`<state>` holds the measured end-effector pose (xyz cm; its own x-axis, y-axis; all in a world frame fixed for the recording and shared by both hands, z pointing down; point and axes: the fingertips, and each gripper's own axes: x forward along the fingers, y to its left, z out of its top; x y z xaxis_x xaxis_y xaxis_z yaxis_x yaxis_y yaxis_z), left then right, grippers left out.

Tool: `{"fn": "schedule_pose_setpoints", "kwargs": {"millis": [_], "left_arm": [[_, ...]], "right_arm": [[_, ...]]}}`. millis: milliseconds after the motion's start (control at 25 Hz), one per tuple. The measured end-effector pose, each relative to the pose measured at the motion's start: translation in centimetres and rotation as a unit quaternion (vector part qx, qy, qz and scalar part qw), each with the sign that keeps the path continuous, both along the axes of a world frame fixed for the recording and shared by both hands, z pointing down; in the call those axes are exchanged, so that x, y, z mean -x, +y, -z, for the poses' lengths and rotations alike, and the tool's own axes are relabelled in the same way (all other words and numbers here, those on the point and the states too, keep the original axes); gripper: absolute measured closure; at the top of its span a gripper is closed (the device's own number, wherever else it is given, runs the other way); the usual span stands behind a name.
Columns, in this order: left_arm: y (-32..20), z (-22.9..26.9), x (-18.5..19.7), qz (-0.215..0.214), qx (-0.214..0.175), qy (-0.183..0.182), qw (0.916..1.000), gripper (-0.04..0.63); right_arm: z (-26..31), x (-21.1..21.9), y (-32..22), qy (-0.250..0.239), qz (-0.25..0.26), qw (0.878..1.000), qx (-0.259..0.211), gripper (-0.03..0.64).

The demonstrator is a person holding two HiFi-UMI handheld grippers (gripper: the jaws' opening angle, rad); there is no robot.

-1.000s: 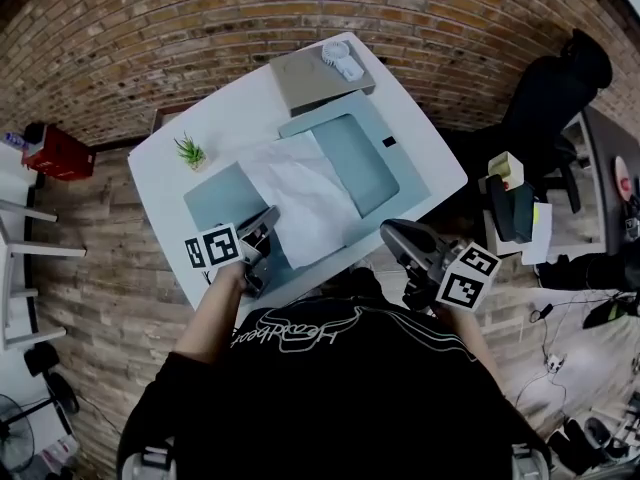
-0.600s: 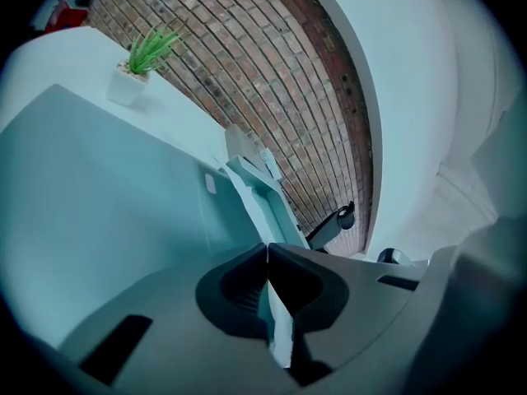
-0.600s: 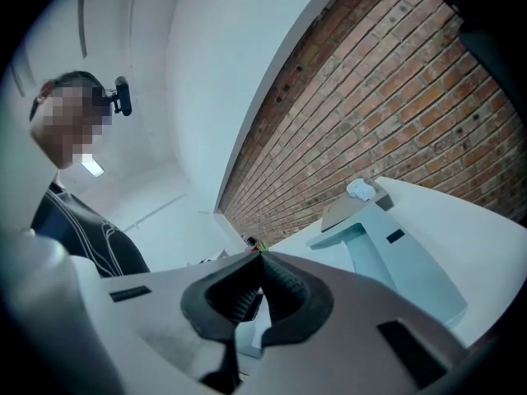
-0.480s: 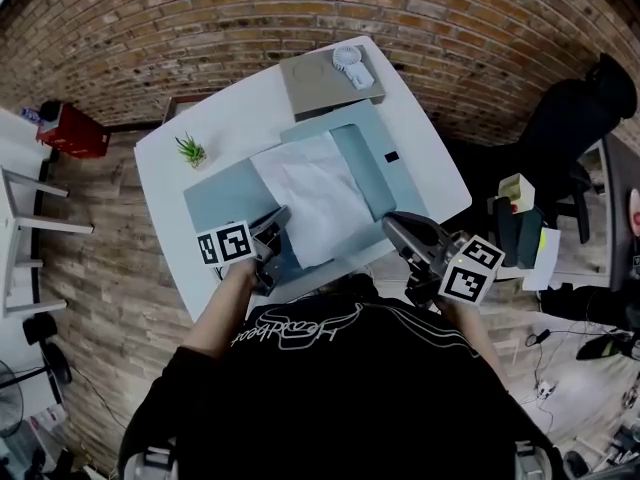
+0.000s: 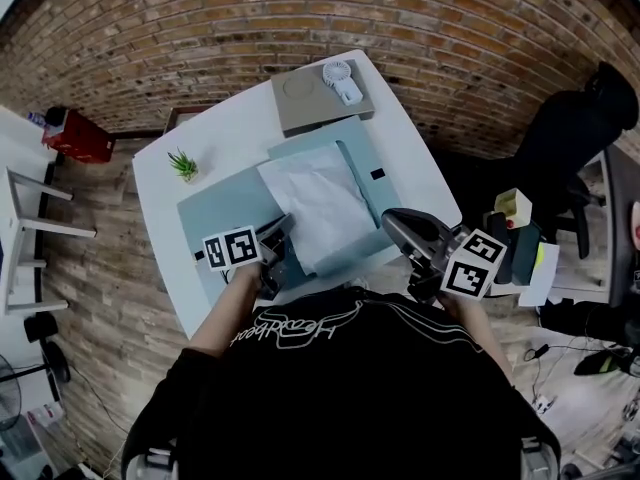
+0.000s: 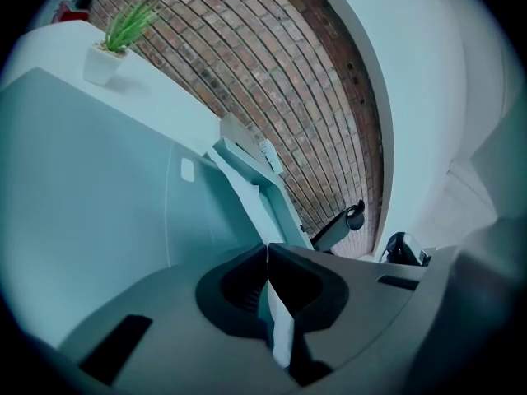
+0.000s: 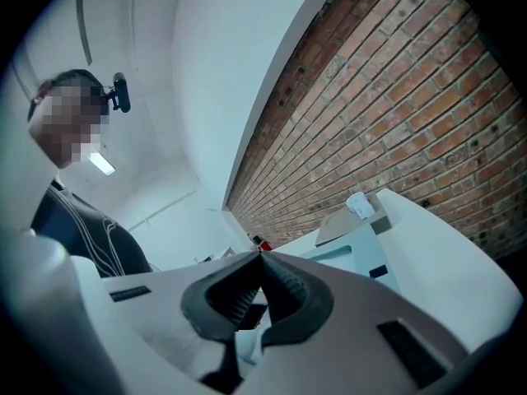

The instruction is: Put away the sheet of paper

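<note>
On the white rectangular table (image 5: 230, 128) the open pale-teal plastic folder (image 5: 215, 203) lay flat. The white sheet of paper (image 5: 325, 203) rested across the folder's middle and right half, loose on top rather than tucked in. The left gripper (image 6: 266, 253) was clenched at the folder's near edge on a thin white edge, apparently the sheet's near corner. The right gripper (image 7: 259, 257) hung off the folder's near right side, jaws pressed together on nothing. By my reading the task was about halfway: seating the sheet and closing the folder remained.
</note>
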<state>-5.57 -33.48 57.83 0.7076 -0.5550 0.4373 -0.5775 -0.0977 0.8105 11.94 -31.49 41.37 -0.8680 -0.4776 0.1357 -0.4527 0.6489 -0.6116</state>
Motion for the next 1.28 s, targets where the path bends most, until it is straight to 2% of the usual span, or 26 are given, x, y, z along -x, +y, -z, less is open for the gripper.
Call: {"fn": "schedule_pose_setpoints", "kwargs": {"millis": [280, 440, 680, 840, 1000, 1040, 1160, 1280], "left_arm": [[-1.2, -0.8, -2.2, 0.003, -0.001, -0.018, 0.9998, 0.563], [-1.5, -1.0, -3.4, -0.003, -0.006, -0.015, 0.9999, 0.563], [-1.5, -2.2, -3.7, -0.006, 0.004, -0.056, 0.9984, 0.561], [-1.8, -2.2, -3.9, -0.011, -0.006, -0.076, 0.9971, 0.561], [-1.9, -2.2, -3.5, 0.0, -0.021, -0.114, 0.9933, 0.56], [-1.9, -2.2, -3.4, 0.003, -0.024, -0.122, 0.9922, 0.551], [-2.1, -2.2, -3.5, 0.003, -0.036, -0.139, 0.9896, 0.362], [-2.0, -2.1, -2.8, 0.016, -0.049, -0.167, 0.9847, 0.305]], "right_arm": [[0.2, -2.2, -1.9, 0.004, 0.015, 1.0, -0.007, 0.614], [-0.1, -3.3, -2.7, 0.004, 0.025, 1.0, -0.007, 0.614], [-0.4, -4.2, -3.4, 0.005, 0.048, 0.999, -0.008, 0.614], [-0.9, -4.6, -3.6, 0.004, 0.064, 0.998, -0.008, 0.614], [-1.3, -4.8, -3.6, 0.005, 0.079, 0.997, -0.009, 0.614], [-1.3, -4.8, -3.7, 0.005, 0.081, 0.997, -0.01, 0.614], [-1.7, -5.0, -3.7, 0.005, 0.088, 0.996, -0.012, 0.614], [-2.1, -5.0, -3.5, 0.008, 0.095, 0.995, -0.01, 0.614]]}}
